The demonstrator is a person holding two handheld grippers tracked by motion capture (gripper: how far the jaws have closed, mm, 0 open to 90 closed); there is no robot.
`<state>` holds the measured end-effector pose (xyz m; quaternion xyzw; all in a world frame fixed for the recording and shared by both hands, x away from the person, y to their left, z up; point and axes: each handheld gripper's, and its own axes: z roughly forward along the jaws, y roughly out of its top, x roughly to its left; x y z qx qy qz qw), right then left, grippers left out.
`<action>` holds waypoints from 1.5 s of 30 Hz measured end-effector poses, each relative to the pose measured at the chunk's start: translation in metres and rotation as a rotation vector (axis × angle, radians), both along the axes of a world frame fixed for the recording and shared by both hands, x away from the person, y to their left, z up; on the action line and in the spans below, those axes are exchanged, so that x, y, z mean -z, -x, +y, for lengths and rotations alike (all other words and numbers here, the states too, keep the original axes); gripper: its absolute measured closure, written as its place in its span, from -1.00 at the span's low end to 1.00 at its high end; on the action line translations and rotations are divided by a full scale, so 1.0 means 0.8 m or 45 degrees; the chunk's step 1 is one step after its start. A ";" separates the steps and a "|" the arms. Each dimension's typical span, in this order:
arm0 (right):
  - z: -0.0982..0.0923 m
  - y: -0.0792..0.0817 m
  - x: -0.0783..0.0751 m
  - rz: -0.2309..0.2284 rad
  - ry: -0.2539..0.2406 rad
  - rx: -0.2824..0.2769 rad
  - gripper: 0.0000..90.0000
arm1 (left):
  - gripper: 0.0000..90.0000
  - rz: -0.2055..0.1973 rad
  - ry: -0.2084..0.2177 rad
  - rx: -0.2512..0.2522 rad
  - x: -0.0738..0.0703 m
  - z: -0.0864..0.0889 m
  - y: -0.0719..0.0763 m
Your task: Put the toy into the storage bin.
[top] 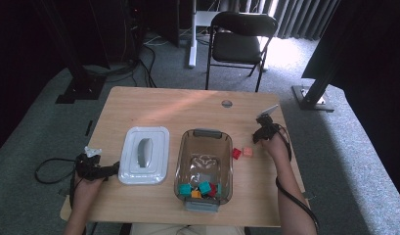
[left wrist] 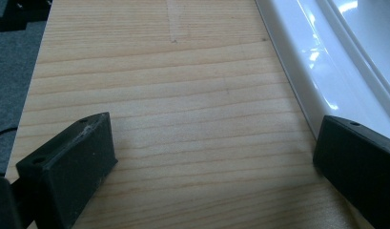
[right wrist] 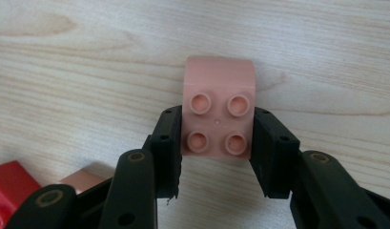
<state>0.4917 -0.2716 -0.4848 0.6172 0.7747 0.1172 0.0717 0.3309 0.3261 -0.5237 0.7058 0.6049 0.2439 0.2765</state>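
Nearest the person, the clear bin point(top: 203, 161) sat with a handful of coloured bricks point(top: 200, 189) piled at its near end, and the white lid point(top: 144, 154) lay flat just to its left. The left gripper point(top: 92, 169) rested low beside that lid, jaws spread wide with only bare table point(left wrist: 183, 109) between them.

Farther out, right of the bin, the right gripper point(right wrist: 216, 157) had its jaws clamped on the two flat sides of a pink brick point(right wrist: 219, 112), studs facing the camera, the brick looking lifted clear of the wood. A red brick point(top: 236, 153) and another pink brick point(top: 248, 152) lay just beside each other on the table near that hand.

The grip looked square and centred, so the sensible play was to hold that squeeze steady, carry the brick level over the bin's rim, and let go only once it was well inside the walls.
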 end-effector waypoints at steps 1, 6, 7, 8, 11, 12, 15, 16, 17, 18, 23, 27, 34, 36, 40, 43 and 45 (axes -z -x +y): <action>0.001 0.000 0.000 0.003 0.003 -0.007 0.30 | -0.98 0.001 -0.001 0.001 0.000 0.000 0.000; 0.002 0.004 -0.004 0.007 0.004 -0.035 0.30 | -0.98 0.000 0.000 0.000 0.000 0.000 0.000; 0.003 0.009 -0.011 -0.006 -0.009 -0.060 0.30 | -0.98 0.001 -0.001 0.001 0.000 0.000 0.000; 0.003 0.010 -0.014 -0.014 -0.019 -0.061 0.31 | -0.98 0.000 0.000 0.000 0.000 0.000 0.000; 0.007 0.020 -0.028 -0.036 -0.044 -0.105 0.31 | -0.98 0.001 -0.001 0.001 0.000 0.000 0.000; 0.008 0.024 -0.032 -0.038 -0.041 -0.121 0.30 | -0.98 0.001 -0.001 0.001 0.000 0.000 0.000; 0.011 0.035 -0.042 -0.056 -0.062 -0.162 0.30 | -0.98 0.001 -0.001 0.001 0.000 0.000 0.000; 0.012 0.039 -0.045 -0.063 -0.077 -0.174 0.30 | -0.98 0.001 -0.001 0.001 0.000 0.000 0.000; 0.014 0.043 -0.047 -0.066 -0.083 -0.188 0.30 | -0.98 0.001 -0.001 0.001 0.000 0.000 0.000; 0.014 0.043 -0.047 -0.066 -0.083 -0.188 0.30 | -0.98 0.001 -0.001 0.001 0.000 0.000 0.000; 0.020 0.065 -0.065 -0.092 -0.096 -0.270 0.31 | -0.98 0.001 -0.001 0.001 0.000 0.000 0.000; 0.025 0.084 -0.083 -0.125 -0.114 -0.337 0.31 | -0.98 0.000 -0.001 0.001 0.000 0.000 0.000; 0.035 0.109 -0.113 -0.147 -0.148 -0.445 0.31 | -0.98 0.000 0.000 0.000 0.000 0.000 0.000; 0.036 0.111 -0.117 -0.143 -0.148 -0.459 0.31 | -0.98 -0.001 0.001 0.000 0.000 0.000 0.000; 0.045 0.128 -0.137 -0.173 -0.175 -0.539 0.31 | -0.98 0.001 -0.001 0.000 0.000 0.000 0.000; 0.052 0.139 -0.150 -0.201 -0.194 -0.586 0.30 | -0.98 -0.001 -0.002 0.001 0.000 0.000 0.000; 0.058 0.148 -0.160 -0.217 -0.230 -0.635 0.30 | -0.98 -0.001 -0.001 0.000 0.000 0.000 0.000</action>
